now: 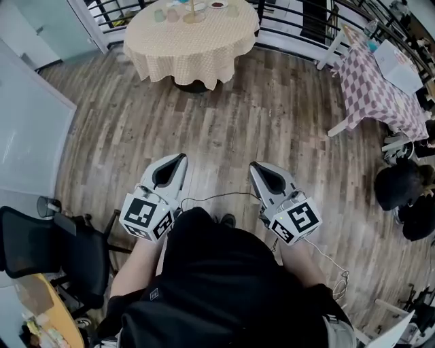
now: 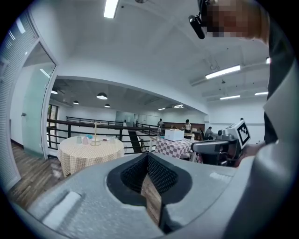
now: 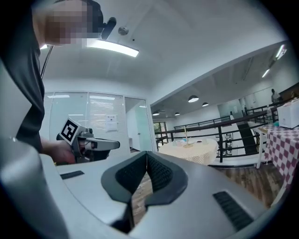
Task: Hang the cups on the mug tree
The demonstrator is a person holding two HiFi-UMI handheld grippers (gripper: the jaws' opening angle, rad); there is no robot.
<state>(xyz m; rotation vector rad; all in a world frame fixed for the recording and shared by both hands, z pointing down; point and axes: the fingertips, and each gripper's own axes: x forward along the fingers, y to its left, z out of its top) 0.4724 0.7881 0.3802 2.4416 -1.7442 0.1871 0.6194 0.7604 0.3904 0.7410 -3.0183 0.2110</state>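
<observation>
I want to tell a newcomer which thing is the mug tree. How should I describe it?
Look at the round table with the beige cloth, by the black railing. Near its middle stands the mug tree, a thin wooden pole on a round base; it alone rises above the low cups.

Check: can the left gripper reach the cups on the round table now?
Probably not from here. The left gripper, shut and empty, is far from the cups on the round table, with wooden floor between. Nothing blocks the way there.
</observation>
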